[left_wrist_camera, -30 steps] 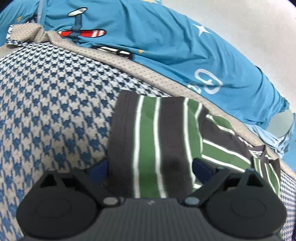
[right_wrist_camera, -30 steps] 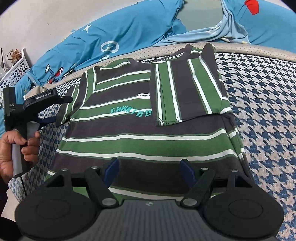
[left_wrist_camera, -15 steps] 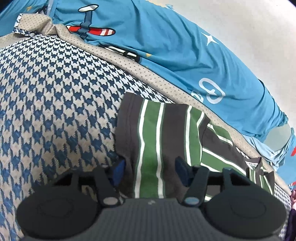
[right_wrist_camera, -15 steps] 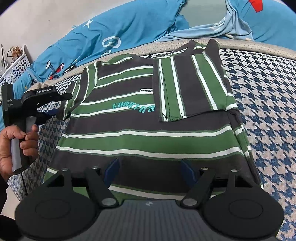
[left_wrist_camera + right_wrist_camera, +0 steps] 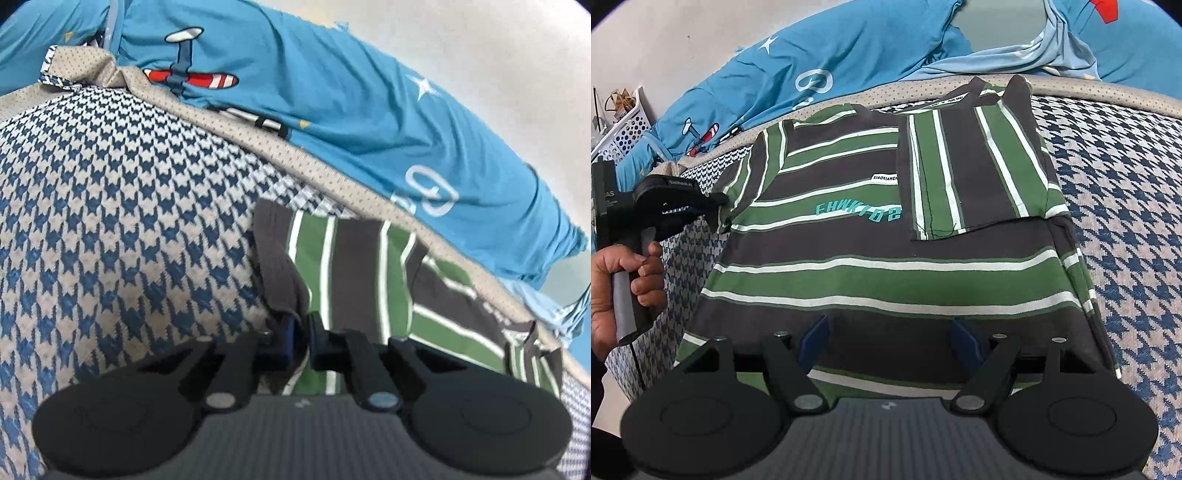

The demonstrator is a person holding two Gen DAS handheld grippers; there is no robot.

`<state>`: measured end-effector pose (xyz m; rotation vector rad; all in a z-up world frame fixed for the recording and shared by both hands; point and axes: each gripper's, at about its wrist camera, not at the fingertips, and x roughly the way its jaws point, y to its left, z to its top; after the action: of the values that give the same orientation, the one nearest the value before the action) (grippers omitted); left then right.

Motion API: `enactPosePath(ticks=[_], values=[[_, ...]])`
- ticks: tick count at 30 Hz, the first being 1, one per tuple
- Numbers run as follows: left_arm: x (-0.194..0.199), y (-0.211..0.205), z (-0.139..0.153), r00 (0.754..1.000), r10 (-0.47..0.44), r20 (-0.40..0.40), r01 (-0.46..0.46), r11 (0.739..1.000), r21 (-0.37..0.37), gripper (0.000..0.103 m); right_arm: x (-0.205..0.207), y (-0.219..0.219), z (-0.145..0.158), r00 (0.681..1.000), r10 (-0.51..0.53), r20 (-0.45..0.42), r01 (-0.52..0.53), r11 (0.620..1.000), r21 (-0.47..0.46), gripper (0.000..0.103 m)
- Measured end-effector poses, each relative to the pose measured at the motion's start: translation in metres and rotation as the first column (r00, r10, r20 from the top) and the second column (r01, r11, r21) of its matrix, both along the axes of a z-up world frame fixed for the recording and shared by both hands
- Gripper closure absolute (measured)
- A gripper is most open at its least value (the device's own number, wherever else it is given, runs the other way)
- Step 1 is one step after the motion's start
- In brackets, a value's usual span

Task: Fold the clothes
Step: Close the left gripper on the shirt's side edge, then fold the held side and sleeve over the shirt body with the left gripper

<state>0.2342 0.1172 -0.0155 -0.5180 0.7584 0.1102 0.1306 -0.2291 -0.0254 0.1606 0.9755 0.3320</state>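
Closed now, left tongs [image 5: 302, 334] pinch the shirt's sleeve [image 5: 343, 273] — angled down; right tongs [image 5: 892, 341] stay apart.

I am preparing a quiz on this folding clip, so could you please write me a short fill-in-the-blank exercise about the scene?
1. The left gripper is shut on the ____ of the striped T-shirt.
2. The right gripper hovers over the shirt's hem with its jaws ____.
3. The far sleeve is already ____ over the shirt's chest.
4. The shirt lies on a houndstooth cover patterned in ____ and white.

Missing words: sleeve; open; folded; blue
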Motion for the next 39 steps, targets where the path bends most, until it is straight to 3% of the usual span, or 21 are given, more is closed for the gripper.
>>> enactPosePath(ticks=[8,15,19,27,32,39], values=[[0.000,-0.027,0.029,0.994,-0.081,0.080,0.083,0.996,-0.026,0.097,0.000,-0.001,0.001,1.000,-0.003,-0.001,0.003,1.000,0.001,0.031],[-0.003,-0.072,0.054,0.964,-0.227,0.142,0.232,0.973,-0.019,0.097,0.000,-0.005,0.001,1.000,-0.014,-0.002,0.014,1.000,0.002,0.031],[-0.001,-0.098,0.057,0.936,-0.332,0.114,0.334,0.942,-0.002,0.097,0.000,-0.007,0.001,1.000,-0.017,-0.004,0.017,1.000,0.002,0.031],[-0.002,-0.129,0.035,0.880,-0.475,0.004,0.475,0.880,0.000,0.095,0.002,-0.006,0.001,1.000,-0.021,-0.010,0.021,1.000,0.002,0.031],[-0.003,-0.121,0.041,0.900,-0.436,0.019,0.436,0.900,0.010,0.082,0.005,-0.006,0.002,1.000,-0.022,-0.010,0.023,1.000,0.002,0.031],[0.000,-0.098,0.040,0.946,-0.325,0.011,0.324,0.946,0.029,0.074,0.005,-0.007,0.002,0.999,-0.032,-0.007,0.032,0.999,0.000,0.031]])
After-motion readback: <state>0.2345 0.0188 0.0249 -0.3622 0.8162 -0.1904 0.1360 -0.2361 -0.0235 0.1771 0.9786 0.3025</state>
